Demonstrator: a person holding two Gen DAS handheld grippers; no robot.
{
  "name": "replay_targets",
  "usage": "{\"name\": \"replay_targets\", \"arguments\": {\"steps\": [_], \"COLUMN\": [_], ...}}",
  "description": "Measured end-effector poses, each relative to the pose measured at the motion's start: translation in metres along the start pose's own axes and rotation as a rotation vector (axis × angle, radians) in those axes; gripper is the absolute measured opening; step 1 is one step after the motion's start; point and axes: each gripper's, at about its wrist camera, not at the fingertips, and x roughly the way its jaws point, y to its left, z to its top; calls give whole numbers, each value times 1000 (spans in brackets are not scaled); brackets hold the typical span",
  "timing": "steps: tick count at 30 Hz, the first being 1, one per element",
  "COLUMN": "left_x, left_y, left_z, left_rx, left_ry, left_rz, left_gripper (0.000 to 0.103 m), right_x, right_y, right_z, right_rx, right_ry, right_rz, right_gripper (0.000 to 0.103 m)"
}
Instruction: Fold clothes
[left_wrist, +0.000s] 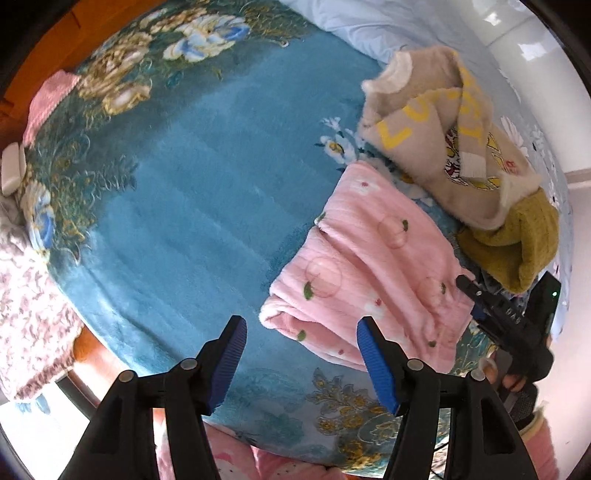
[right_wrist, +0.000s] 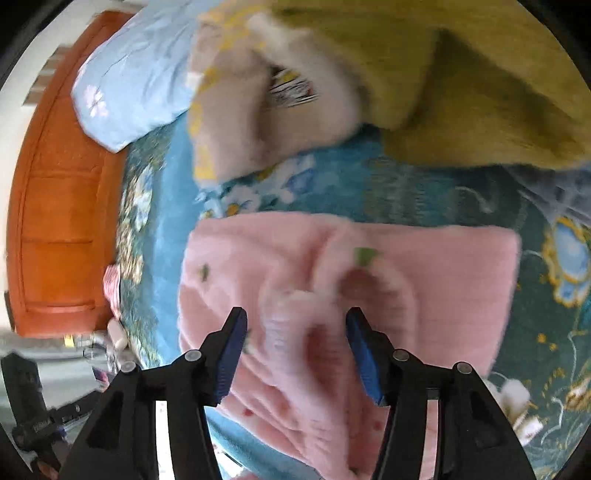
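A folded pink fleece garment (left_wrist: 373, 273) with fruit prints lies on the blue floral blanket (left_wrist: 192, 206). My left gripper (left_wrist: 301, 330) is open and empty, hovering just left of the garment's near corner. My right gripper (right_wrist: 295, 325) is open above the pink garment (right_wrist: 424, 280), holding nothing; the view is blurred. It also shows at the right of the left wrist view (left_wrist: 480, 299). A crumpled beige sweater (left_wrist: 436, 140) with yellow letters and a mustard garment (left_wrist: 517, 240) lie beyond the pink one.
A light blue pillow (right_wrist: 122, 92) lies at the head of the bed by the orange wooden headboard (right_wrist: 59, 206). A pink knit item (left_wrist: 48, 99) and a white object (left_wrist: 13, 168) sit at the blanket's far left. A patterned quilt (left_wrist: 26, 306) lies left.
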Motion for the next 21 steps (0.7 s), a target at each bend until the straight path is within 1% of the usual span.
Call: {"name": "replay_targets", "arguments": {"steps": [2,3,4,6,9,13,15,17,18,19,21], "left_x": [1,1,1,2,6,7,7,8,11,13,18], "left_y": [-5,-8,-11,-16,-18,-26,-32,-36,-37,-38,-38], "left_z": [2,3,4,4,6,9,9,8,7,6,3], "left_rx": [9,18,28,47,39,47,67,84,89,93,89], "left_ry": [3,4,4,8,20,26,27,32,37,43,63], "left_rz": [-6,-8,-9,-10,-15,-35,-40,-43,-42,-39,-30], "left_gripper": [66,66,66,66,66,66,66,66,66,66,66], "right_x": [8,11,11,8,-3,-42,-67,-85,-88,-85,-67], "right_y": [-5,-11,-16,-18,-7,4,-5,-21,-30,-39,-55], "right_z": [2,3,2,0,-5,-15,-20,-23,-23,-23,-20], "right_rx": [14,43,74,93,71,52,68,111,135,150,166], "right_ry": [13,20,25,19,0,-54,-95,-118,-117,-105,-58], "right_rz": [-39,-36,-22,-20,1,103,124,131,119,82,-4], "right_gripper": [55,47,42,29,21,19,19,19,19,19,19]}}
